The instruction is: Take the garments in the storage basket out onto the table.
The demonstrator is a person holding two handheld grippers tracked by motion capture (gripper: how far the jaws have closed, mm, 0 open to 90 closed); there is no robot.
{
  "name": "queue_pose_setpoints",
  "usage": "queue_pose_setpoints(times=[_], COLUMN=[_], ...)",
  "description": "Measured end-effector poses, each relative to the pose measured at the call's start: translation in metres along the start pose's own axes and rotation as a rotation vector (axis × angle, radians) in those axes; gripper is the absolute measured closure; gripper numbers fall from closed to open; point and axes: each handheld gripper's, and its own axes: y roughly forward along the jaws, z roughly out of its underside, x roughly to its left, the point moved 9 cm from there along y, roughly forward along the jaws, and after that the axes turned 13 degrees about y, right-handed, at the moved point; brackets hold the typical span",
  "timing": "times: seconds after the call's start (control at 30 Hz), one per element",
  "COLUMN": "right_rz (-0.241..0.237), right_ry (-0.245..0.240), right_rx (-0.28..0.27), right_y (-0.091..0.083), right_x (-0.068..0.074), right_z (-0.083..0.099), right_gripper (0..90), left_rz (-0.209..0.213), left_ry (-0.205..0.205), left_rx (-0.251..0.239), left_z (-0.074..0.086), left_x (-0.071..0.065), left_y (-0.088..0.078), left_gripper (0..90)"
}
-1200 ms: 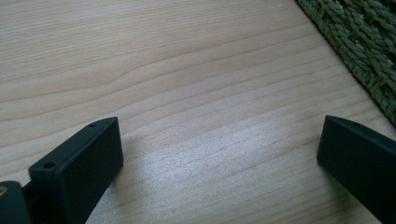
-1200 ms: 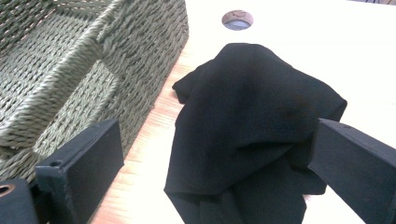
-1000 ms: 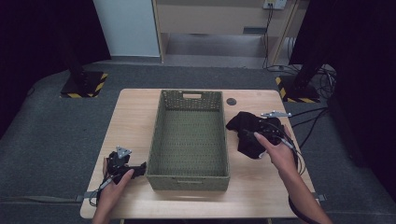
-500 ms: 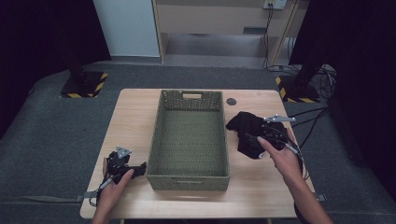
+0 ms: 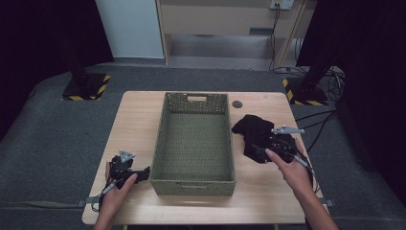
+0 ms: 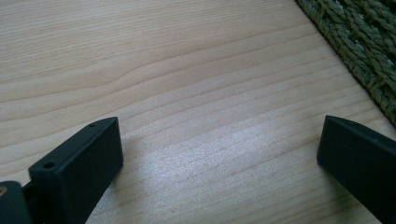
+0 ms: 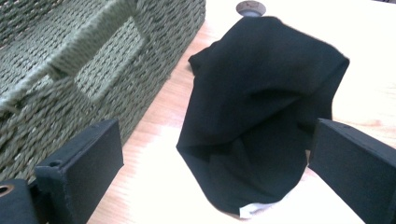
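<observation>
A crumpled black cloth (image 5: 253, 134) lay on the wooden table (image 5: 268, 196), to the right of a green woven basket (image 5: 195, 179) and just apart from its side wall. In the right gripper view the cloth (image 7: 261, 112) sat bunched between and ahead of the two black jaws, with a small white patch, perhaps a label, peeking out at its near lower edge. The jaws stood wide apart there, one at each side of the cloth, and did not press on it.

From the high view, the right gripper (image 5: 280, 143) rested over the near right part of the cloth, held by the person's right hand (image 5: 292, 170), with its grey three-cornered plate on top. A small dark round disc (image 5: 237, 104) sat on the table beyond the cloth, near the far right corner of the basket; the same disc (image 7: 251, 8) showed at the top of the right gripper view.

The basket stood in the middle of the table, long side running away from the person, with a handle slot in each end wall.

The left gripper (image 5: 136, 175) lay low on the table at the basket's near left corner, held by the left hand (image 5: 115, 191). In the left gripper view its jaws were spread wide over bare wood, with the basket's weave (image 6: 359, 42) at the upper right.
</observation>
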Motion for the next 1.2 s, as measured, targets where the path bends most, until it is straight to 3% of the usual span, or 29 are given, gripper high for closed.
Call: queue_pose_setpoints(times=[0.63,1.2], right_rz=[-0.018,-0.031], right_ry=[-0.037,-0.041], right_rx=[0.058,0.098], right_y=[0.013,0.018], right_x=[0.013,0.015], right_z=[0.041,0.069], right_gripper=[3.1,3.3], left_rz=[0.000,0.000], left_ry=[0.000,0.000], left_rx=[0.000,0.000], left_z=[0.000,0.000], left_x=[0.000,0.000], left_y=[0.000,0.000], left_gripper=[0.0,0.0])
